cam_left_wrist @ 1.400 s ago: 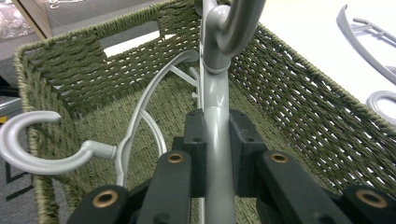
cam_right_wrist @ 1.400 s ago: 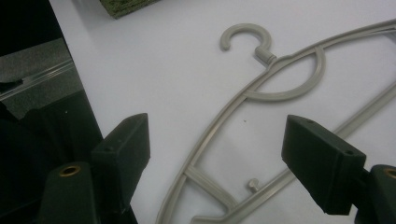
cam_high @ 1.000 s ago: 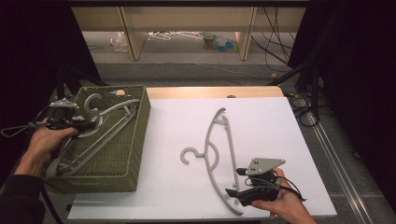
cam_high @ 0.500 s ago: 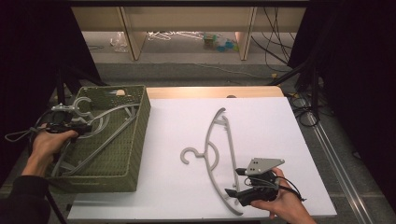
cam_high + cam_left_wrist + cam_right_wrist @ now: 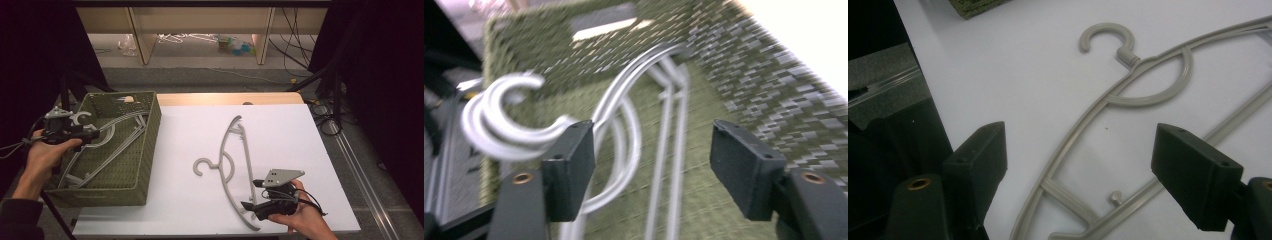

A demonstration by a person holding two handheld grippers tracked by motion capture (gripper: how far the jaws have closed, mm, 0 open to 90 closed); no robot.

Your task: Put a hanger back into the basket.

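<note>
My left gripper (image 5: pixel 82 132) hangs over the near-left edge of the green woven basket (image 5: pixel 145 150), jaws spread wide and empty above the pale grey plastic hangers (image 5: pixel 624 125) lying inside it. My right gripper (image 5: pixel 255 197) is also wide open, straddling the lower arm of the grey plastic hanger (image 5: pixel 235 165) lying flat on the white tabletop (image 5: pixel 300 135).

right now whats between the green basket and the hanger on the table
Only bare white table lies between the green basket and the loose hanger, as the high view shows.
</note>
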